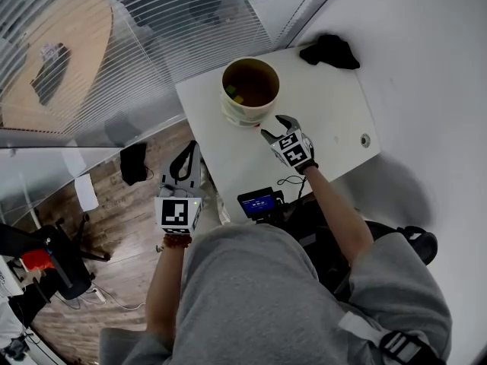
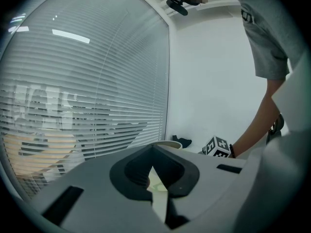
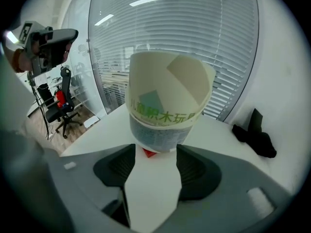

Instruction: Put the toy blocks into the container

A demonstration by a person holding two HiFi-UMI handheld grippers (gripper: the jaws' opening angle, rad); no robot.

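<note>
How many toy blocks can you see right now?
3: green block and yellow block inside the container; red block on the table at its base. Others may be hidden inside.

A white rectangular table carries a cream round paper container standing upright near its far left corner, printed with green characters on its wall. A small red toy block lies on the tabletop touching the container's foot. A crumpled black cloth lies at the far edge, and a small round metal fitting sits near the right edge.

Black cloth (crumpled) at white table corner.
</note>
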